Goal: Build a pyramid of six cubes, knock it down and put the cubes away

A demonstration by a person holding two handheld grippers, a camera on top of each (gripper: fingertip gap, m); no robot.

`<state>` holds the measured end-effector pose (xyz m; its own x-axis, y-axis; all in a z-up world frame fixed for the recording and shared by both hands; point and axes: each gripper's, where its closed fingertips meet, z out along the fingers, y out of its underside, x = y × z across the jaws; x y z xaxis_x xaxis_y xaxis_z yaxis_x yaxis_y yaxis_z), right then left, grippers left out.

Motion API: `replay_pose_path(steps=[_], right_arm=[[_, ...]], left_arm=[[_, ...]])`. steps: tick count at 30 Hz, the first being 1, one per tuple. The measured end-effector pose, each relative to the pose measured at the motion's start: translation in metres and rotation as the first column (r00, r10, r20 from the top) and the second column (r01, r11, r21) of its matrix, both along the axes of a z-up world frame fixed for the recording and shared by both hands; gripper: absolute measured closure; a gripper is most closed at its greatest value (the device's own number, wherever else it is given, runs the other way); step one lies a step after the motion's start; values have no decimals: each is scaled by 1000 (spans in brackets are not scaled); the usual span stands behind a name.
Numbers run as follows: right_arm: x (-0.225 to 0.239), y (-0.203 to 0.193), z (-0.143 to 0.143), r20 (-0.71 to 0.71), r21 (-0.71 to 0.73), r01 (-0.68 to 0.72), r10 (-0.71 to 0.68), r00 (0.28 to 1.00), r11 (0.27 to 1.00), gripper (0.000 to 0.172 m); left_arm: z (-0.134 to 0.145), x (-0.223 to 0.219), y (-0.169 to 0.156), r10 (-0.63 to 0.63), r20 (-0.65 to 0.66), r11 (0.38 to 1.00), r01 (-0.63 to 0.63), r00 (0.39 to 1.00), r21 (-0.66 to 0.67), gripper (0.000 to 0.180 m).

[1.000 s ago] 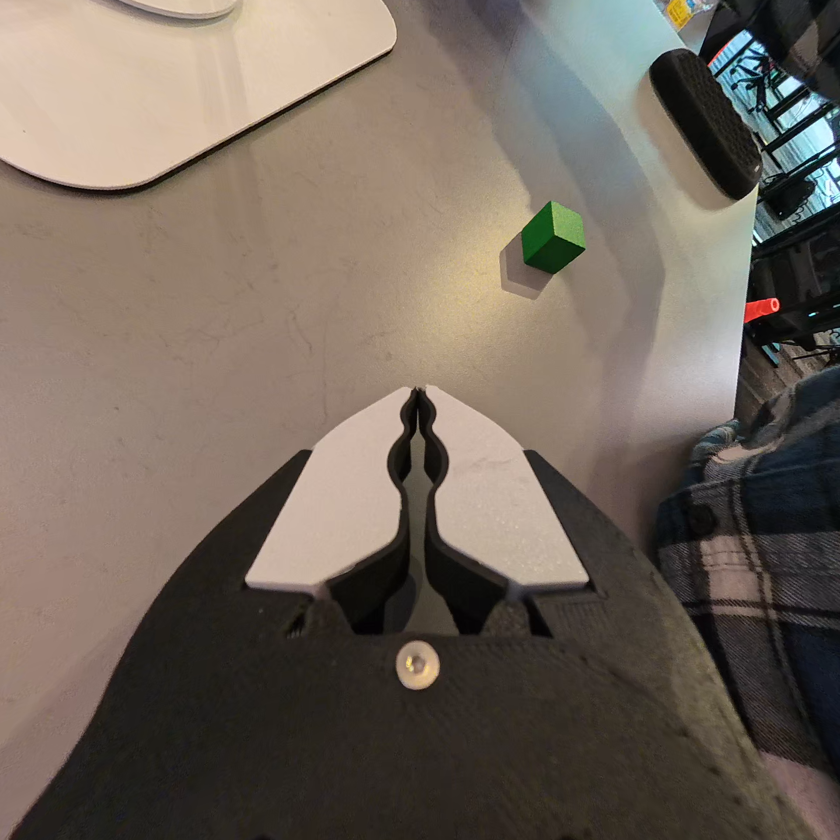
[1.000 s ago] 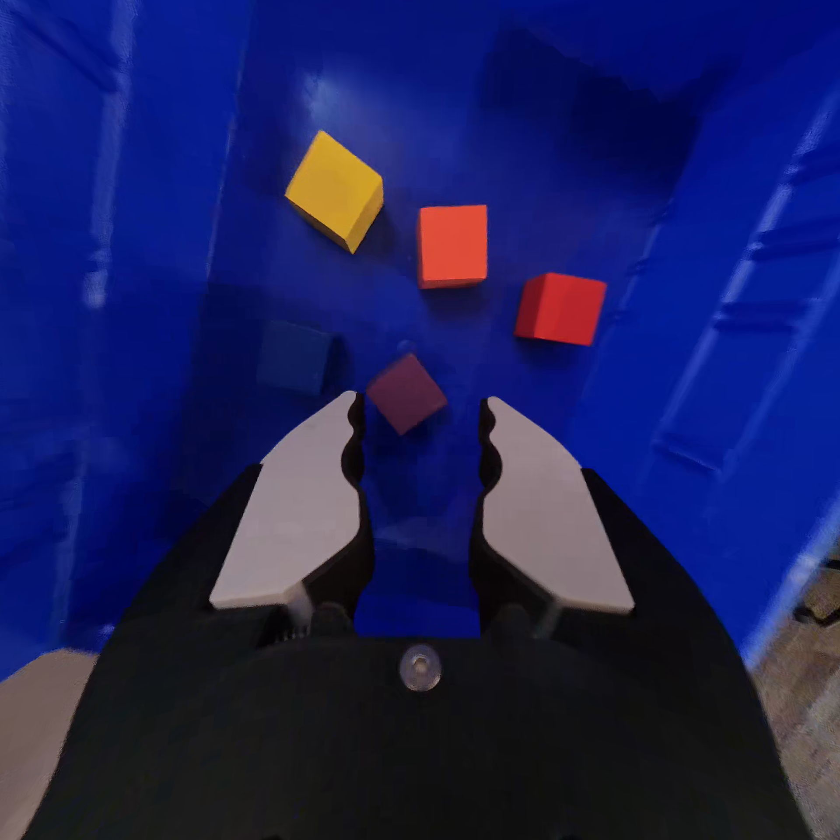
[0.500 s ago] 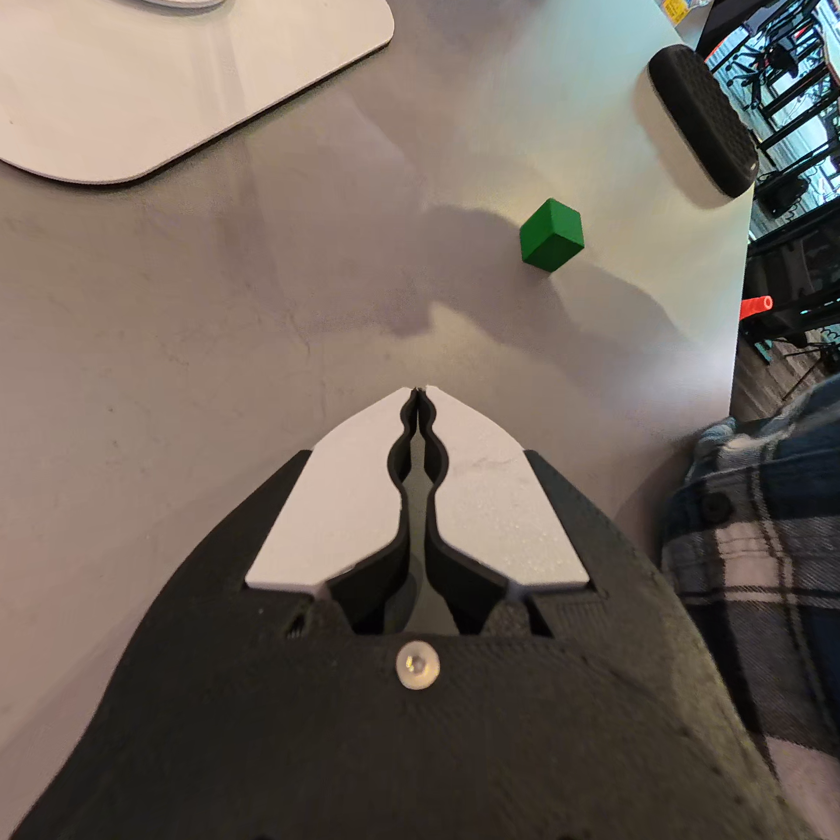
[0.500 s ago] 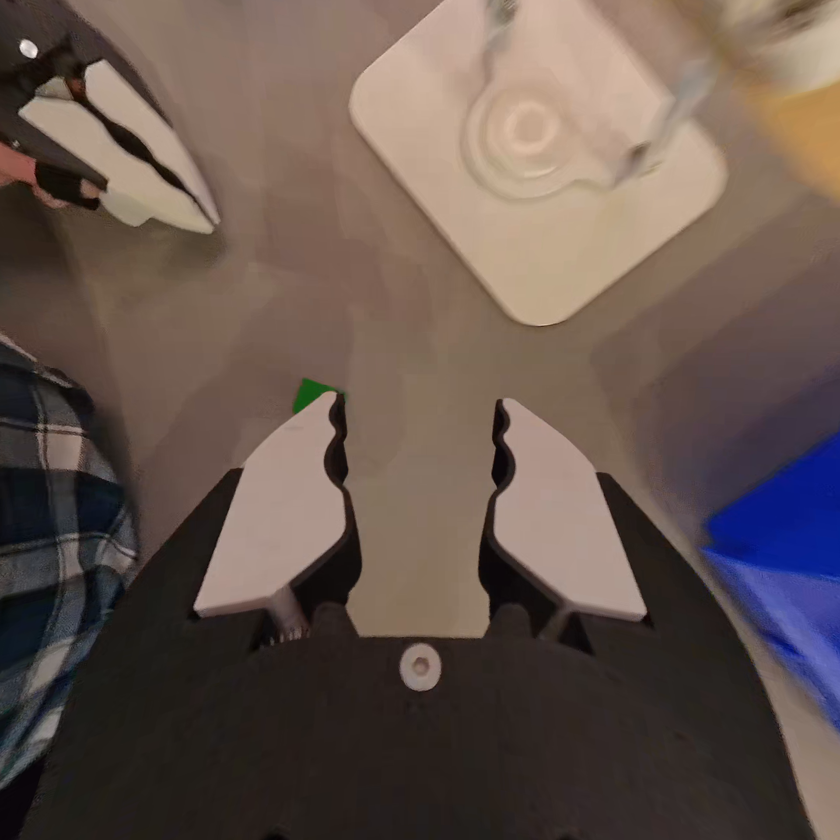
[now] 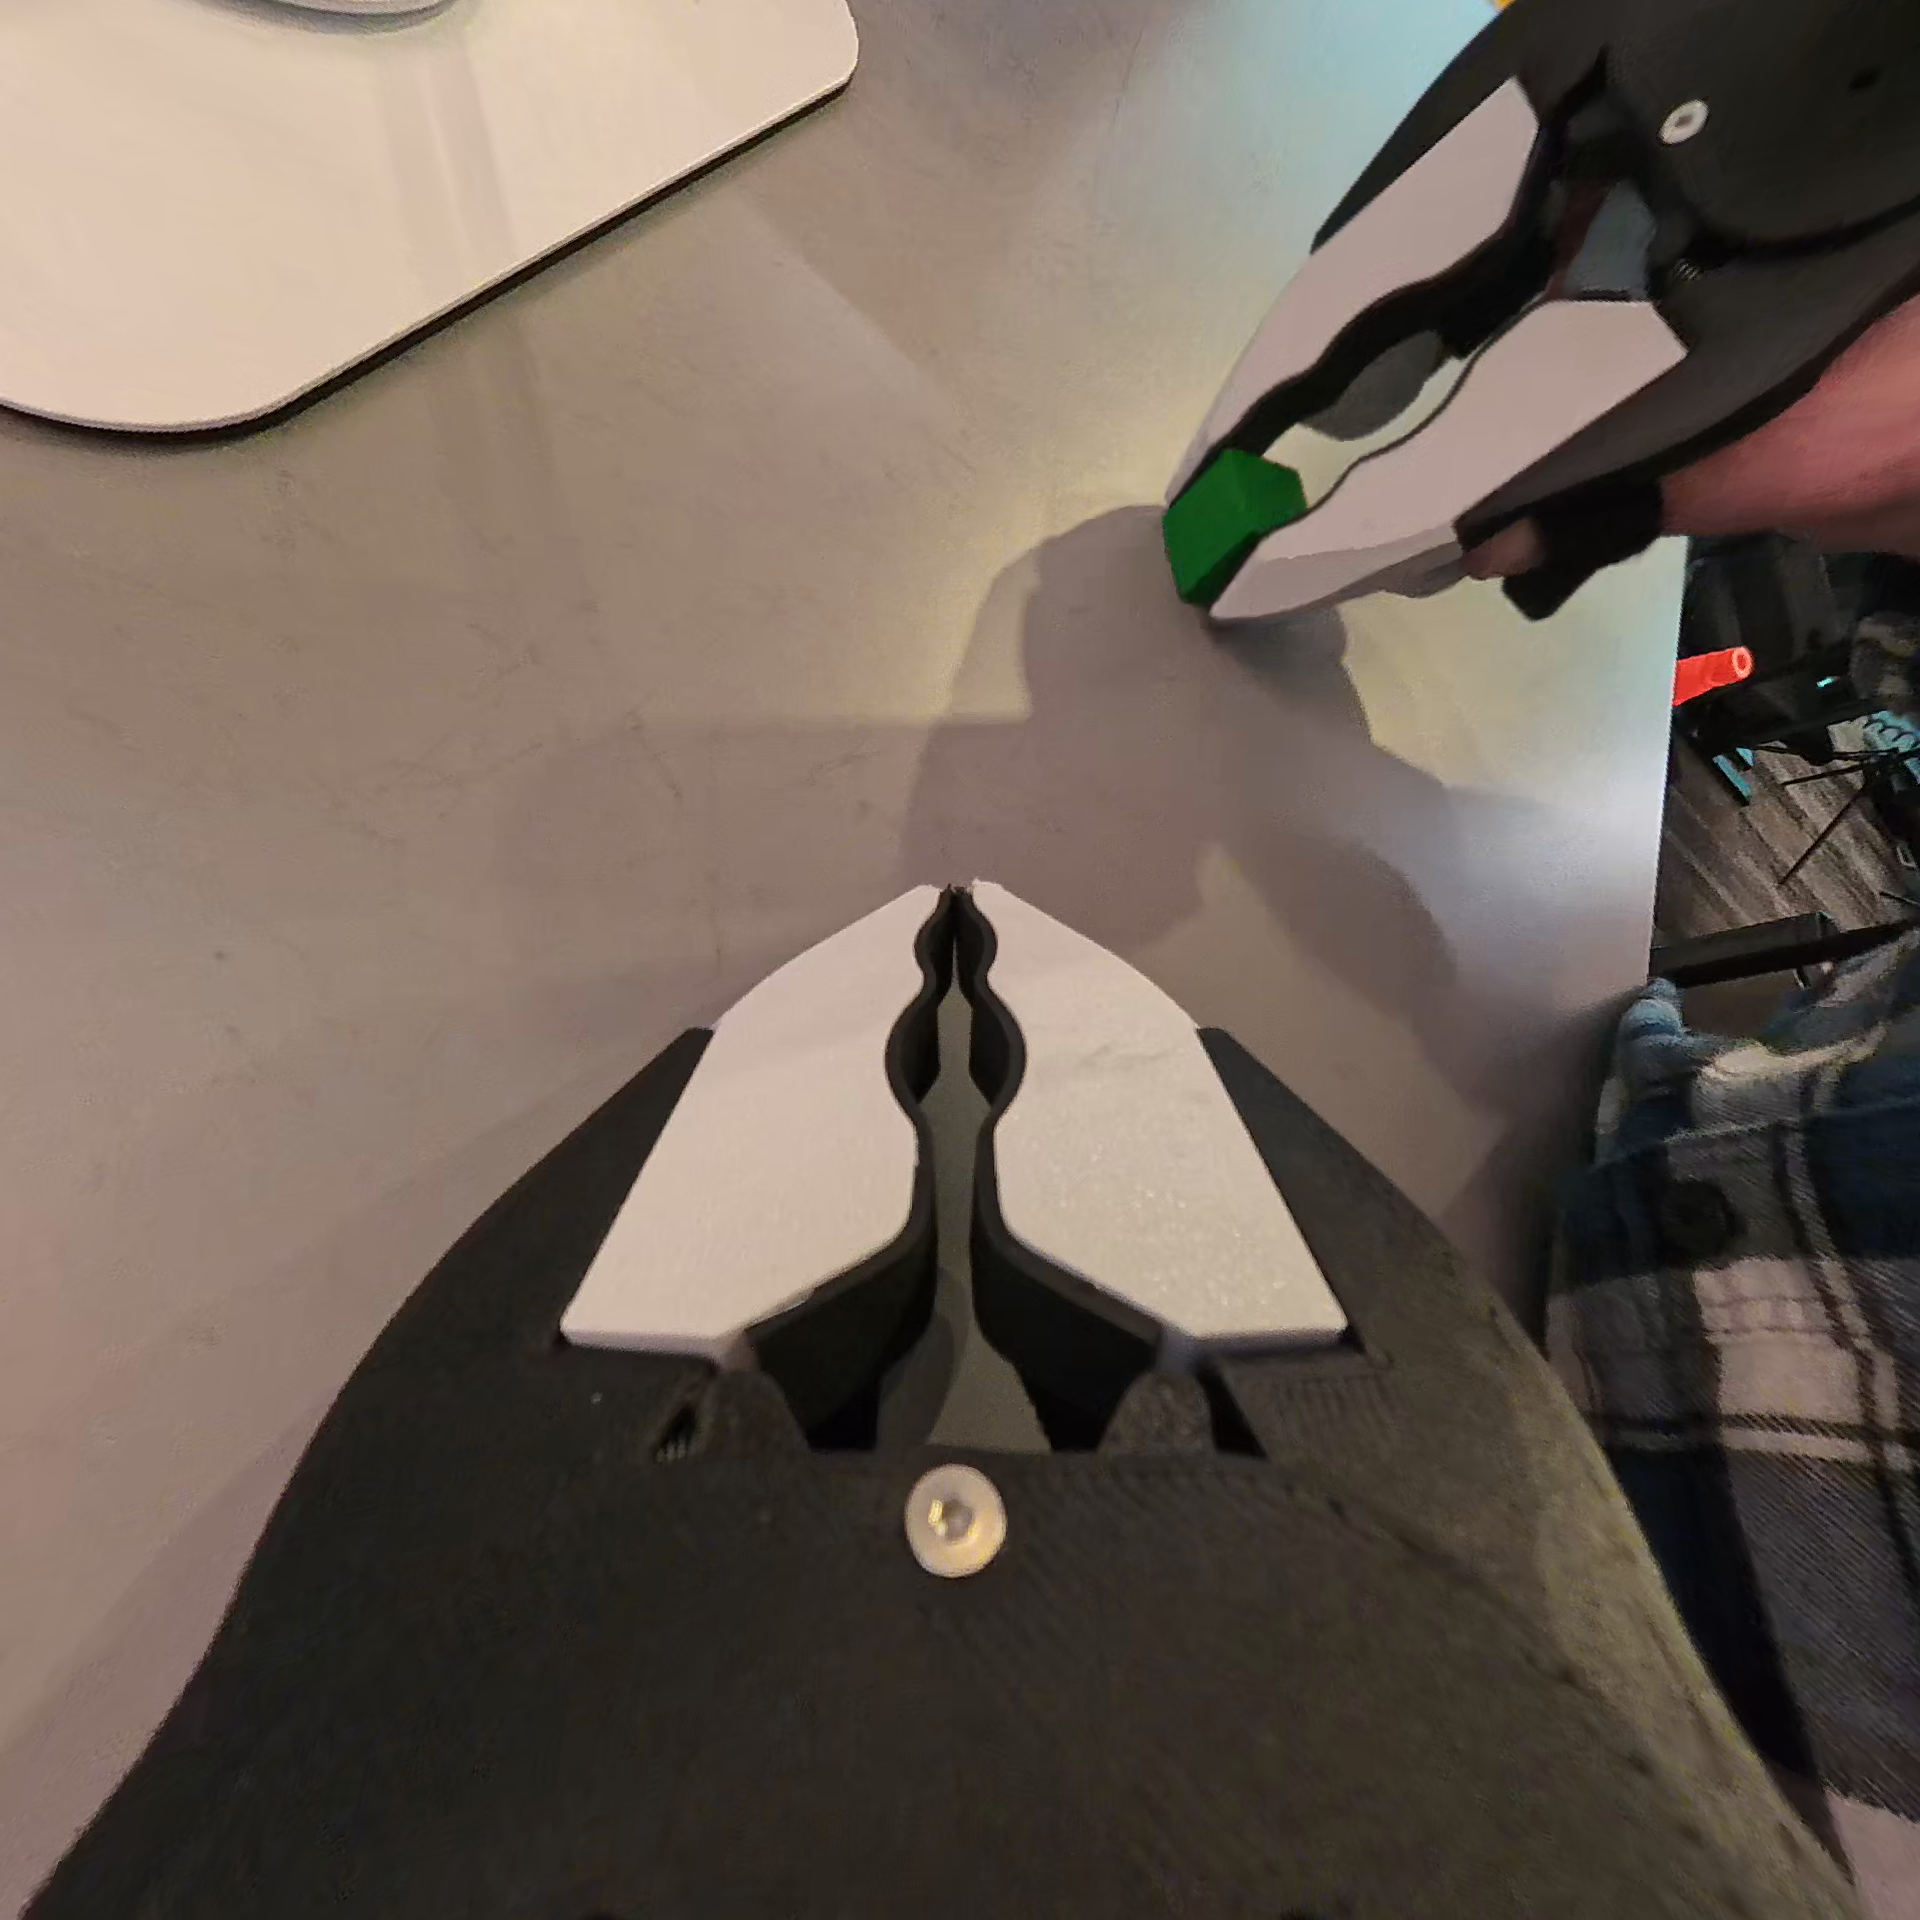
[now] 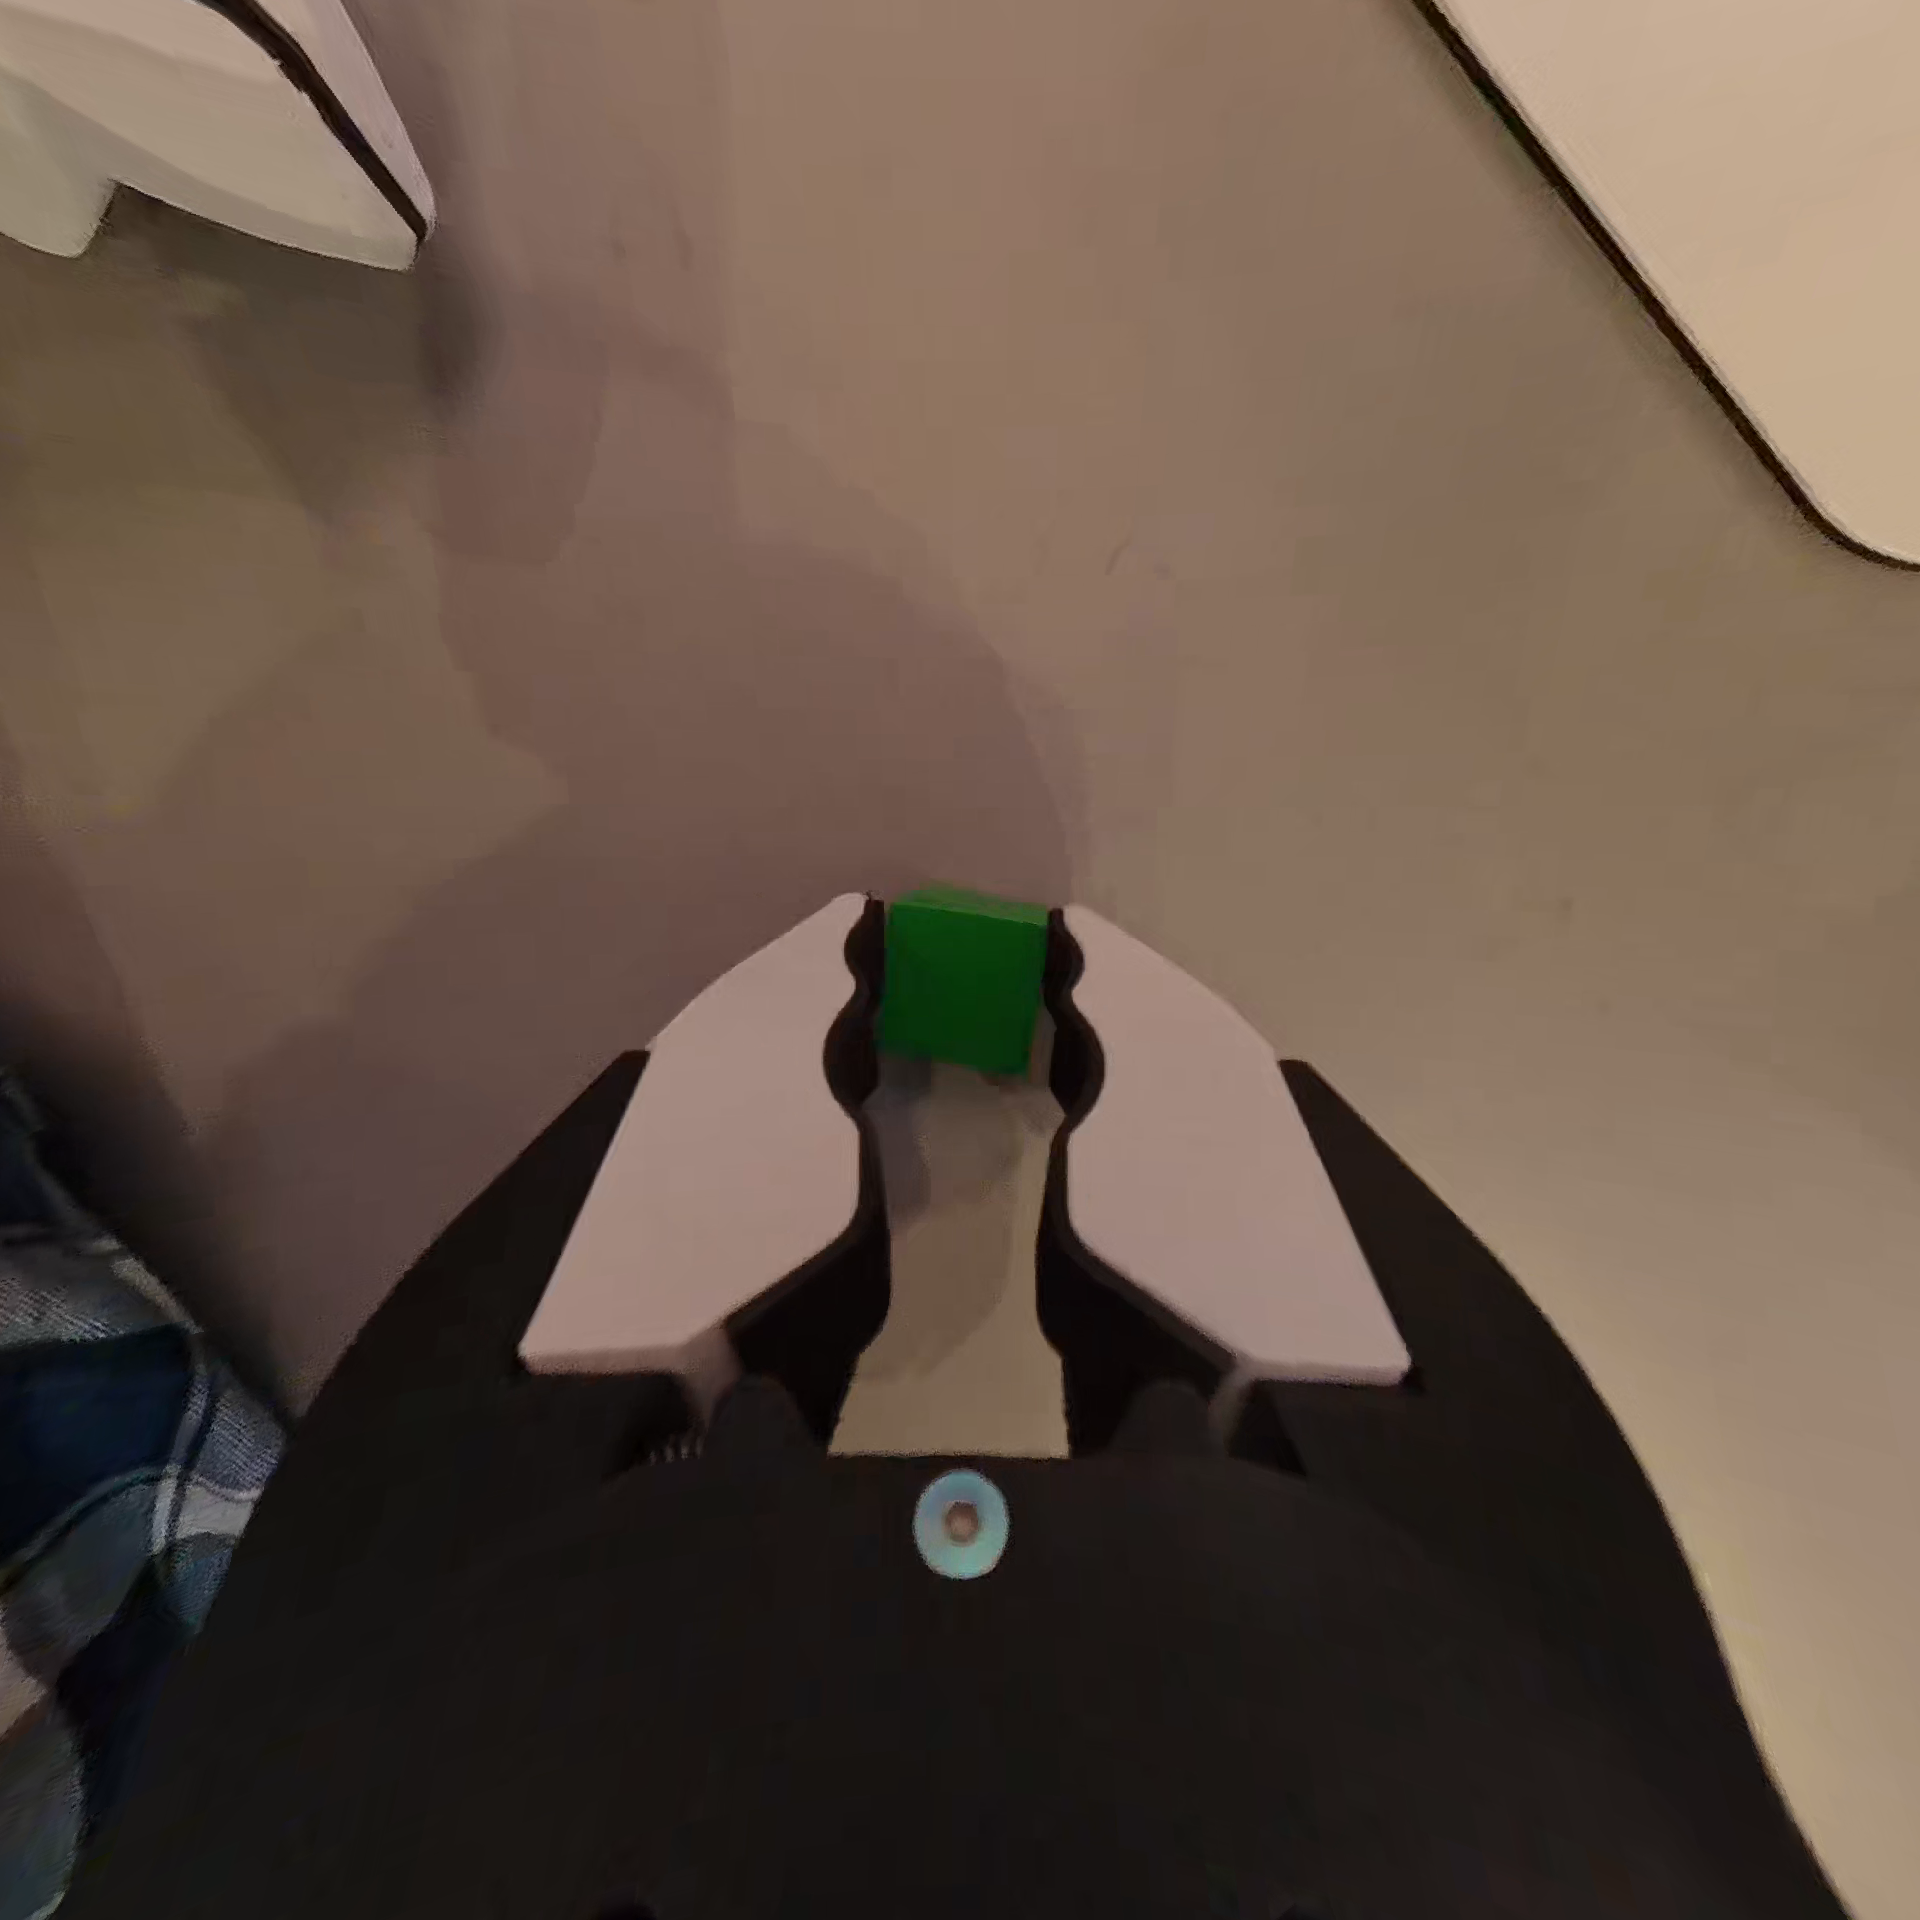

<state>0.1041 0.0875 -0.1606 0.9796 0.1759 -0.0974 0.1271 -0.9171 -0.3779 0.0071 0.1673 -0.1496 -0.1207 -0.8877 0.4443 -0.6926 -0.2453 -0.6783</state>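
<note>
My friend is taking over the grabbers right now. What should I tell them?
Right gripper: closed on the green cube, a pad pressing each side, down at the grey table.
Left gripper: shut with nothing in it, waiting over the table near the white board.
Done: the green cube is the only cube in sight on the table, so the pyramid looks knocked down and mostly tidied.
Left: lift the green cube and put it away with the others. The storage box is not in view now.

Green cube point(image 6: 961, 982) between pressing fingers point(image 6: 764, 1060)
</note>
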Motion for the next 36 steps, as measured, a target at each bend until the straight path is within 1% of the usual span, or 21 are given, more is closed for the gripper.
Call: replay_pose_path(steps=[2,4,5,8,10,12,13,15,17,19,21,24,26,30,32,34,36], right_arm=[[4,2,8,9,20,2,-2,1000,1000,142],[21,8,31,-2,86,50,-50,999,995,142],[38,10,46,8,124,86,-88,996,989,142],[113,8,95,49,242,228,-247,968,943,142],[178,-1,122,78,316,341,-382,921,885,142],[243,-14,141,115,367,432,-501,858,824,143],[272,-20,144,121,374,475,-550,826,796,143],[322,-30,138,136,363,548,-625,769,754,143],[360,-32,122,117,329,612,-674,730,719,143],[389,-32,101,115,279,661,-708,697,697,142],[408,-29,84,132,235,685,-721,681,690,142],[429,-24,63,134,176,719,-740,659,672,142],[441,-22,55,144,160,734,-751,644,660,142],[457,-21,38,159,94,759,-762,628,644,142],[459,-20,25,151,45,767,-764,628,640,141],[462,-23,15,182,13,769,-758,626,639,127],[459,-24,17,188,5,765,-752,632,644,123]], left_arm=[[0,0,0,-4,3,1000,4,1000,0,180],[1,0,-1,-6,5,1000,6,1000,-1,180],[1,0,-1,-7,6,1000,7,1000,0,180],[1,0,-1,-7,11,1000,7,1000,-3,180],[1,0,-1,-6,12,1000,6,1000,-4,180],[2,0,0,-5,14,1000,5,1000,-4,180],[2,0,0,-2,15,1000,3,1000,-4,180],[1,1,0,0,14,1000,0,1000,-5,180],[1,1,1,1,14,1000,-1,1000,-5,180],[1,1,1,4,13,1000,-4,1000,-7,180],[1,1,2,7,14,1000,-7,1000,-9,180],[1,1,3,15,14,1000,-15,1000,-13,180],[2,2,4,19,15,1000,-19,1000,-15,180],[1,2,6,30,12,999,-30,999,-18,180],[1,3,6,33,13,999,-32,999,-20,180],[1,3,7,36,13,999,-35,999,-25,180],[1,3,7,36,14,999,-36,999,-30,180]])
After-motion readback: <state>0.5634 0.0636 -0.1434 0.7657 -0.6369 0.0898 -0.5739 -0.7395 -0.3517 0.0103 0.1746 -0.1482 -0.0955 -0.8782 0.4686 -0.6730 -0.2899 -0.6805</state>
